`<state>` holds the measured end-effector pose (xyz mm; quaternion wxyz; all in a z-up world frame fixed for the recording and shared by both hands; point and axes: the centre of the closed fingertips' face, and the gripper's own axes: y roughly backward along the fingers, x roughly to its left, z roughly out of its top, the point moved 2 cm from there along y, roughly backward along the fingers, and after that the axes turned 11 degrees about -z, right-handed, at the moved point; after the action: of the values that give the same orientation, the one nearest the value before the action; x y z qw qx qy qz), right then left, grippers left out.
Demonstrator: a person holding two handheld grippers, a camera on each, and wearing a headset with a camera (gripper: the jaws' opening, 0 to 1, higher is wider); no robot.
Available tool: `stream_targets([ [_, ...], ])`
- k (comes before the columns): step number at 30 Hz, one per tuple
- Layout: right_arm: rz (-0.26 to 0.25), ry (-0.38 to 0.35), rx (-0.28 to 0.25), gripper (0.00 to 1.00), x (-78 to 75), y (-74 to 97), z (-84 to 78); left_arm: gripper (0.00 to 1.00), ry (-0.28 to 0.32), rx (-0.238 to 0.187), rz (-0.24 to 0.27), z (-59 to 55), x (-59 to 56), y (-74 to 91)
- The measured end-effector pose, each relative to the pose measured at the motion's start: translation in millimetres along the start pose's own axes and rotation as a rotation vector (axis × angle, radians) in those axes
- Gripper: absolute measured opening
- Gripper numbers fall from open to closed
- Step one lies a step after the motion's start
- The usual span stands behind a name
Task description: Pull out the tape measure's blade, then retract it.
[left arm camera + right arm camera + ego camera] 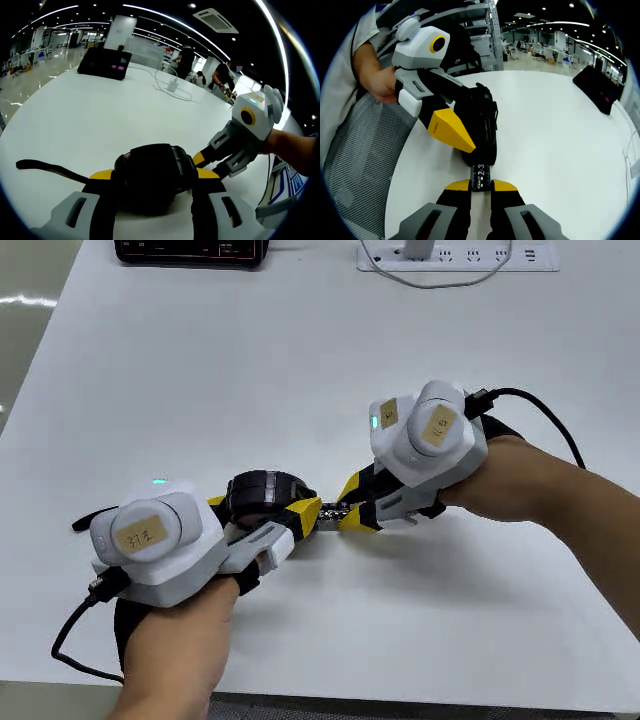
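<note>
Table (300, 370) bears a power strip (465, 255) and a dark screen (190, 250) well behind; left gripper (155, 176) is closed around the tape measure (268, 490), right gripper (481, 187) nipped onto its short blade (481, 172).

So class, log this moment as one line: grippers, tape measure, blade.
left gripper: shut on tape measure | right gripper: shut on blade tip | blade: slightly out

Left tongs (262, 510) clamp the tape measure (265, 490) from both sides, hand low behind it. Right tongs (350, 513) sit just beside the tape measure, tips facing the left pair, jaws pinched on the short blade (481, 174). Right forearm bare.
</note>
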<state>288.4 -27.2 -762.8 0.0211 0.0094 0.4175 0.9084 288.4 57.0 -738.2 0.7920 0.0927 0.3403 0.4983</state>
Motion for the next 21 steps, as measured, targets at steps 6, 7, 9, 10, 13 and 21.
stream_targets([
  [6, -0.004, -0.003, -0.008, 0.11, 0.4, -3.4, 3.5, 0.56, 0.001, 0.000, -0.001, 0.1, 0.1, -0.2],
  [7, -0.004, -0.002, -0.010, 0.11, 0.3, -4.5, 4.2, 0.56, 0.002, 0.000, -0.001, 0.1, 0.3, -0.3],
  [9, -0.005, -0.002, -0.013, 0.11, 0.2, -6.3, 5.5, 0.56, 0.002, 0.000, -0.001, 0.0, 0.4, -0.4],
  [10, -0.005, -0.001, -0.014, 0.11, 0.2, -6.9, 6.2, 0.56, 0.003, 0.000, -0.002, 0.1, 0.4, -0.4],
  [13, -0.005, -0.001, -0.019, 0.11, 0.2, -9.0, 8.7, 0.56, 0.004, -0.001, -0.002, 0.1, 0.4, -0.3],
  [21, -0.008, -0.015, -0.029, 0.11, 0.6, -13.1, 12.3, 0.56, 0.006, 0.000, -0.004, 0.2, 0.5, -0.1],
])
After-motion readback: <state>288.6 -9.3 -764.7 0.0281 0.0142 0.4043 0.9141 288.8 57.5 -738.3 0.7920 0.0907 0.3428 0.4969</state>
